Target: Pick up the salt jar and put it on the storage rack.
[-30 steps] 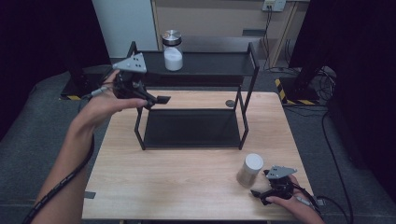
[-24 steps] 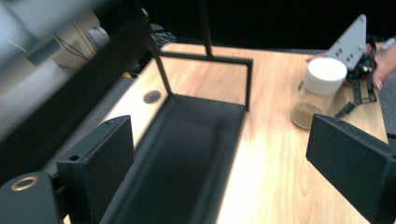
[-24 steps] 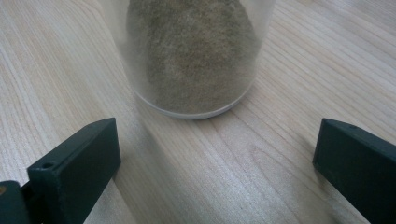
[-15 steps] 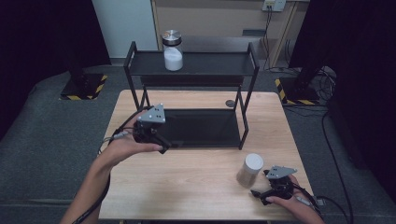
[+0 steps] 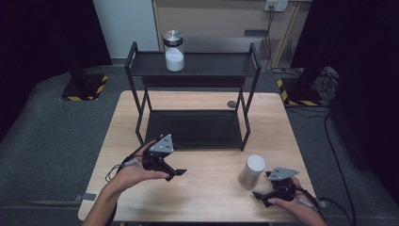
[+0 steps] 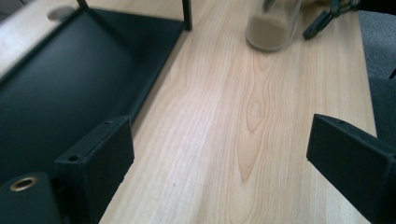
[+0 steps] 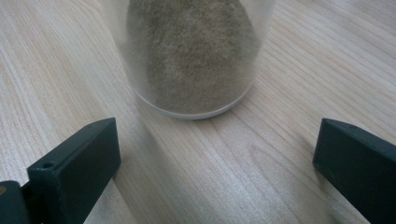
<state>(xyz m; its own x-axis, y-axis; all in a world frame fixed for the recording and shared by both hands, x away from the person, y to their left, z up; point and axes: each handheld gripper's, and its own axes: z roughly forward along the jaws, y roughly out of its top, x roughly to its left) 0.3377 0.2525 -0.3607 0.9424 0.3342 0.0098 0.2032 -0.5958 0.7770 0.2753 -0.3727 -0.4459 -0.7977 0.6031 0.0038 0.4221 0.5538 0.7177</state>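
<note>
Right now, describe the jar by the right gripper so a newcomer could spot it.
On the wooden table, in front of the black shelf rack, near the right gripper, stands a clear jar. It holds brown powder; the other jar, on the rack's top shelf, holds white.

My left gripper (image 5: 175, 172) has come down from beside the top shelf of the black rack (image 5: 193, 66) to just above the wooden table (image 5: 207, 197), in front of the rack's left front leg, jaws apart and empty.
</note>
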